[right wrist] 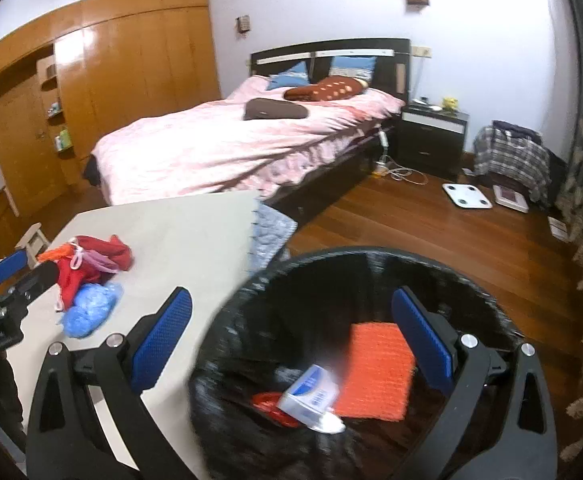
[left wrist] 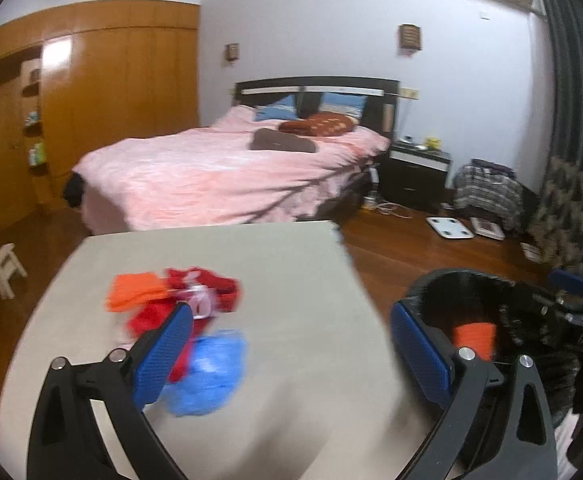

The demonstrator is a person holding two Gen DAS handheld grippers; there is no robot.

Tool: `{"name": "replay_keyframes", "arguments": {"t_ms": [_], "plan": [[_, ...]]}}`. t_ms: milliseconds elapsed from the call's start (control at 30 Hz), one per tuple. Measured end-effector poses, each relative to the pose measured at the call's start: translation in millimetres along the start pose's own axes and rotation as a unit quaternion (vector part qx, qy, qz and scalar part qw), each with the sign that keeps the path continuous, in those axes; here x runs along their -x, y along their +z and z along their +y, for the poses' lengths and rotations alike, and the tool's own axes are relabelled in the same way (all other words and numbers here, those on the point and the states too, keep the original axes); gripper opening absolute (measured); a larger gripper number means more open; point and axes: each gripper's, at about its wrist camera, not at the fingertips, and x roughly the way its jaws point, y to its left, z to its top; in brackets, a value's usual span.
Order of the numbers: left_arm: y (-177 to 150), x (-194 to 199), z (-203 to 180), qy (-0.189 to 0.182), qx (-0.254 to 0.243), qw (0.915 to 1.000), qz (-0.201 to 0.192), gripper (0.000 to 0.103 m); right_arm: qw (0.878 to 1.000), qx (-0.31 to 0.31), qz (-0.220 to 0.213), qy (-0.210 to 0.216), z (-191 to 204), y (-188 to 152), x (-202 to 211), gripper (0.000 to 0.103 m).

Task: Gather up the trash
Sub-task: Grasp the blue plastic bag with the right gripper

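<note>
On the left of the left wrist view, a pale tabletop [left wrist: 291, 280] carries a small heap of trash: an orange scrap [left wrist: 135, 292], crumpled red wrappers [left wrist: 195, 296] and a crumpled blue plastic piece [left wrist: 211, 372]. The left claw [left wrist: 291, 356] hangs above the tabletop with its blue pads spread wide and nothing between them. The blue plastic piece lies just beside the left pad, at lower centre-left of the frame; the red wrappers sit partly behind that pad, and the orange scrap is further toward the upper left.

Further right in this view, at the lower right edge, a black trash bin [left wrist: 471, 280] stands just off the tabletop's edge, with an orange item inside.

In the right wrist view, the same heap appears at middle left, well apart from the right claw [right wrist: 291, 340]. The right claw is wide apart and empty, poised over the bin's mouth [right wrist: 371, 256] at lower centre. Inside lie an orange cloth-like sheet [right wrist: 375, 368], a small white-and-blue box [right wrist: 311, 392] and something red beneath it.

Risks, as a judgement: the heap is loose and tangled, so a pinch may lift only one piece or drag others off the tabletop onto the floor. The light blue plastic could slip from the pads. Both views are motion-blurred, so aim may be off, and the two claws work close enough to collide near the bin.
</note>
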Motion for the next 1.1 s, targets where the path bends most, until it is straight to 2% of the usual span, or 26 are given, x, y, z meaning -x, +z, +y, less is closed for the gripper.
{"name": "replay_keyframes", "arguments": {"t_ms": [333,533,733,1100], "plan": [[-24,3,73,0.077,0.03,0.9965,0.013,0.097,0.998,0.023,0.011,0.049,70,1,-33,0.097],[-41,-4,117,0.109,0.048,0.9925,0.029,0.097,0.996,0.041,0.021,0.075,110,-3,-55,0.097],[-55,-13,151,0.123,0.072,0.9886,0.047,0.095,0.992,0.07,0.037,0.101,151,-13,-76,0.097],[-67,-22,181,0.135,0.09,0.9848,0.063,0.095,0.981,0.113,0.08,0.137,211,-29,-118,0.097]]}}
